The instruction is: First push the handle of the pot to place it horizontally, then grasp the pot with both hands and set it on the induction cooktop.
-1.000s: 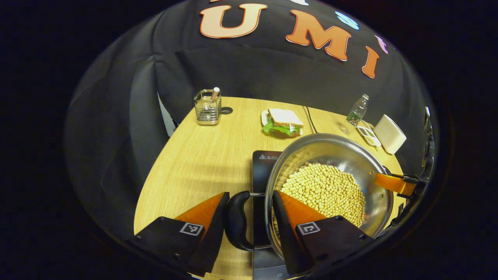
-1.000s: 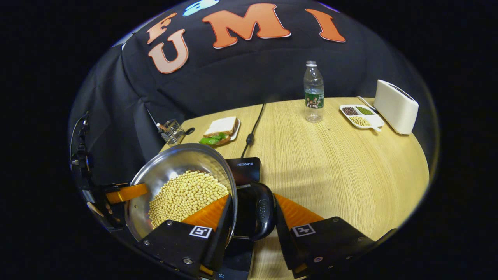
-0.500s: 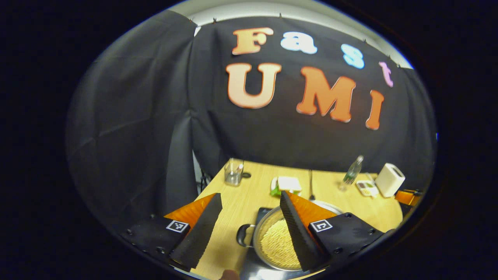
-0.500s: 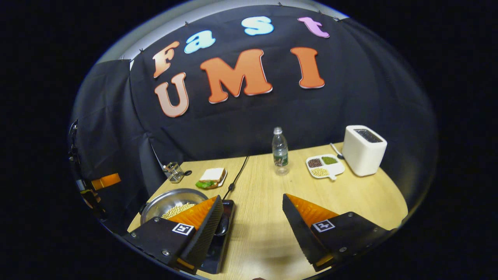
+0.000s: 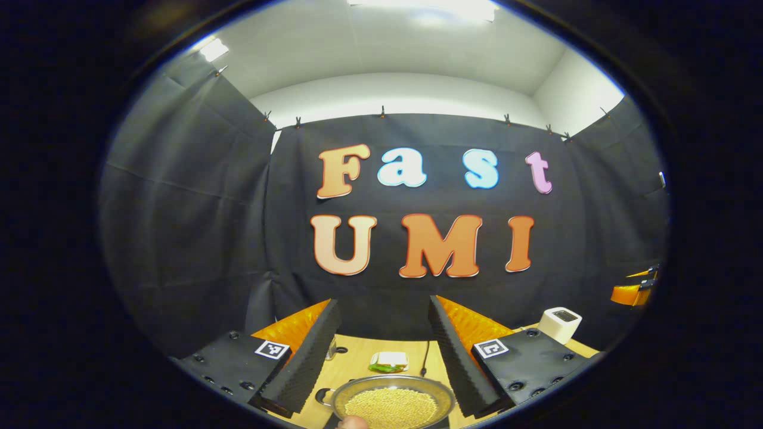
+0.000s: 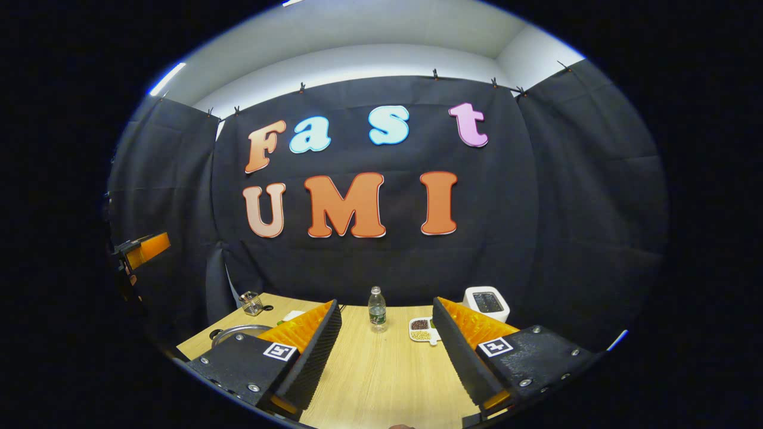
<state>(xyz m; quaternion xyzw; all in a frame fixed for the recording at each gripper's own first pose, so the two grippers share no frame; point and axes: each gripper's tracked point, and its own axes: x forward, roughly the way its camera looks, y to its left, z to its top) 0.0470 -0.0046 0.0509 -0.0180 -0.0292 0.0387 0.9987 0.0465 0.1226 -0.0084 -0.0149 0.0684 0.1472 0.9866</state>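
Bright ceiling lights (image 5: 459, 7) glare at twelve o'clock, washing the white ceiling. The desk (image 6: 381, 369) is evenly lit, shadows soft. Fisheye bending curves everything toward the edges; focus stays sharp.

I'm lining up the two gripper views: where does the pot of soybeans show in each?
Left gripper view: pot at bottom centre, low between the gripper's fingers.
Right gripper view: only a rim arc shows at lower left, behind the left finger.
Shared landmark: the white toaster at the table's far right.

No legible text, label or number anywhere.
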